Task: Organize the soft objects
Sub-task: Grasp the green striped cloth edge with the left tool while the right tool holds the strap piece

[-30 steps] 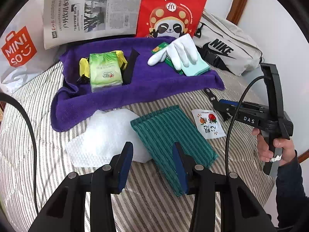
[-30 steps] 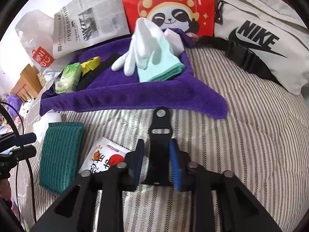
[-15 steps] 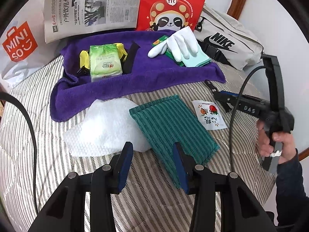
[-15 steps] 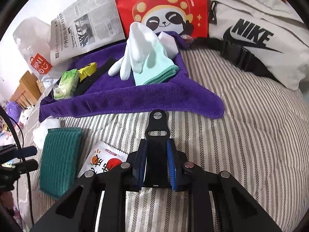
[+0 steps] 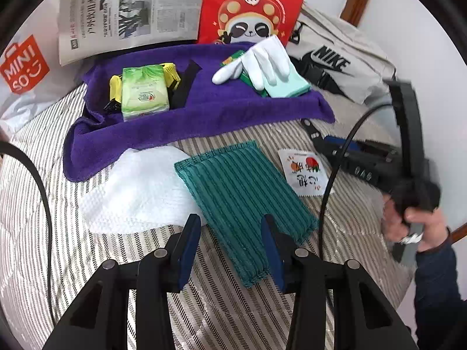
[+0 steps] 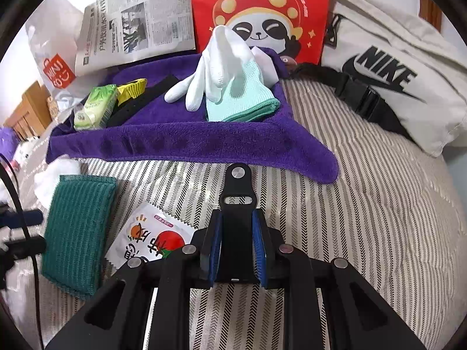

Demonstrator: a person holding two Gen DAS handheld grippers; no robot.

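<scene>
My right gripper [image 6: 237, 233] is shut on a black watch strap [image 6: 237, 192], held just above the striped bedcover in front of the purple towel [image 6: 189, 143]; the gripper also shows in the left wrist view [image 5: 338, 143]. My left gripper [image 5: 230, 230] is open and empty over the near end of a green ribbed cloth [image 5: 242, 192], with a white cloth [image 5: 140, 189] to its left. On the purple towel [image 5: 204, 110] lie a green tissue pack [image 5: 144, 92], a yellow item, another black strap [image 5: 182, 87], a white glove [image 5: 259, 61] and a mint cloth [image 5: 289, 84].
A small printed sachet [image 5: 303, 172] lies right of the green cloth. A newspaper [image 5: 128, 14], a red panda bag [image 5: 251, 8], a Miniso bag [image 5: 23, 67] and a Nike bag [image 5: 338, 64] line the back.
My right gripper has closed onto the black strap and lifted it slightly. My left gripper has pulled back a little and stays open.
</scene>
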